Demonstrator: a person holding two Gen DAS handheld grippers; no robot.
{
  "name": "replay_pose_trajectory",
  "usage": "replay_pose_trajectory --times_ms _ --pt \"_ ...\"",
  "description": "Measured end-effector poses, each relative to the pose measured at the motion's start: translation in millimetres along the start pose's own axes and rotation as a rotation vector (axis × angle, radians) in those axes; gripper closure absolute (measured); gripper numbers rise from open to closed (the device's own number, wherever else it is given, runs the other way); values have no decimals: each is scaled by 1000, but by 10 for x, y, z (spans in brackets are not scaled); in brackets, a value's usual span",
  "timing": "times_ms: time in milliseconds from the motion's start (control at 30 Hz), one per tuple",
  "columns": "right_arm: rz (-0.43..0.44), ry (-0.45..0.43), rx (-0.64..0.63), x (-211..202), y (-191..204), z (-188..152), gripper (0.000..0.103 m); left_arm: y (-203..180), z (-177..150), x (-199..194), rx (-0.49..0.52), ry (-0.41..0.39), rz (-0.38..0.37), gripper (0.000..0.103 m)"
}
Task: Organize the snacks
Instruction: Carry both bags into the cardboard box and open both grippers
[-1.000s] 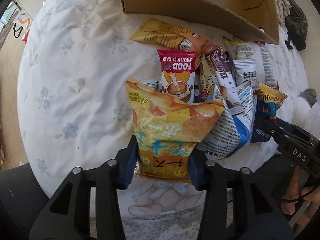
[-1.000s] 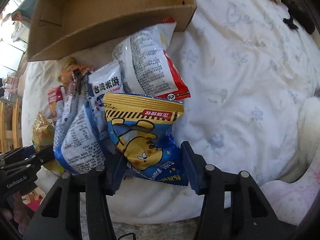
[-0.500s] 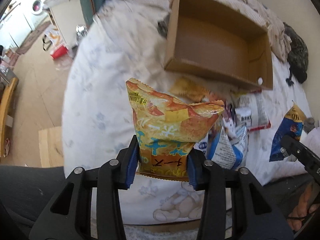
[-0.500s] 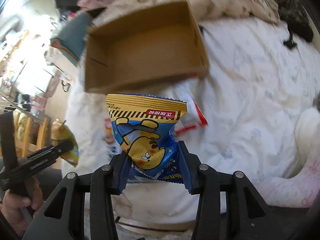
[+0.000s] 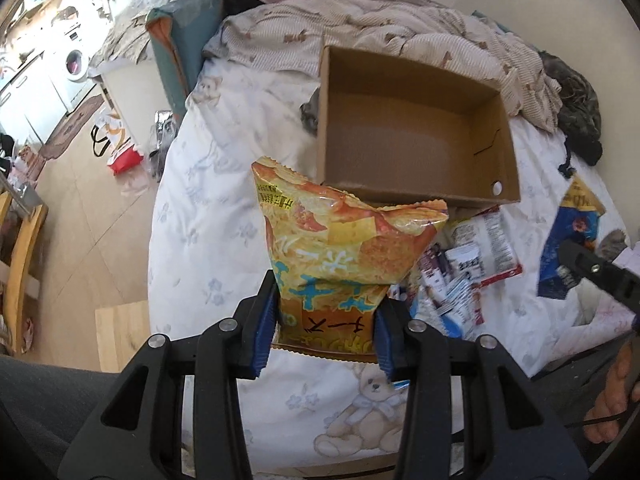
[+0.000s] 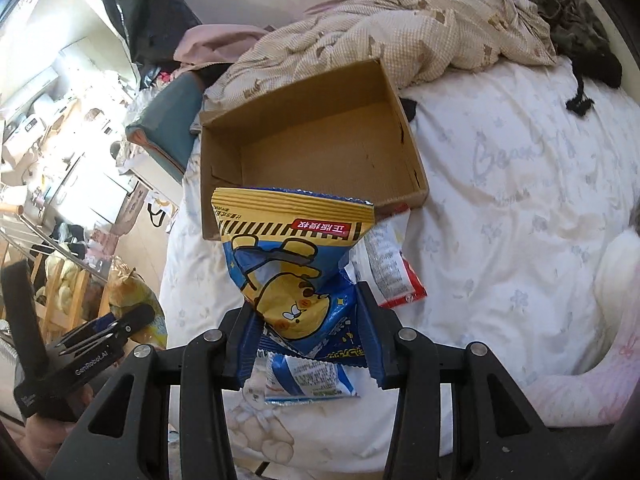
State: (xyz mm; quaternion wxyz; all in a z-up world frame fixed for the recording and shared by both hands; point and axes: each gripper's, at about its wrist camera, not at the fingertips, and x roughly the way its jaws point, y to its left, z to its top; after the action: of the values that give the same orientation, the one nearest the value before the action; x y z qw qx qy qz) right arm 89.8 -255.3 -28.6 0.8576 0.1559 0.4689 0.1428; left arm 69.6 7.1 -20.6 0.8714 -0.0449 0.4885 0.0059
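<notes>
Each tool grips a bag above the bed: left tool (image 5: 324, 334) an orange chip bag (image 5: 340, 248), right tool (image 6: 308, 338) a blue-yellow snack bag (image 6: 294, 264). The cardboard box (image 5: 416, 196) beyond holds nothing so far. Several packets (image 5: 460, 276) lie loose at its near side, so most sorting remains.

One cardboard box (image 5: 416, 128), two held snack bags (image 5: 340, 256)

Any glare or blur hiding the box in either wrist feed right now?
Left wrist: cardboard box is sharp and evenly lit; the room at the left edge is bright, fisheye-bent. Right wrist: box is clear too, though the upper-left room is washed out by glare.
</notes>
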Motion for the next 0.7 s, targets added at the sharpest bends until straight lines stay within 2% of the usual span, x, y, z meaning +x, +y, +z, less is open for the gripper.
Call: replay_pose_trajectory --times_ms 267,700 --pt "6 -25 -13 103 27 217 57 -100 321 -42 31 -67 3 66" --pt "-21 -47 -11 462 -21 775 57 -414 1128 367 104 -95 2 66"
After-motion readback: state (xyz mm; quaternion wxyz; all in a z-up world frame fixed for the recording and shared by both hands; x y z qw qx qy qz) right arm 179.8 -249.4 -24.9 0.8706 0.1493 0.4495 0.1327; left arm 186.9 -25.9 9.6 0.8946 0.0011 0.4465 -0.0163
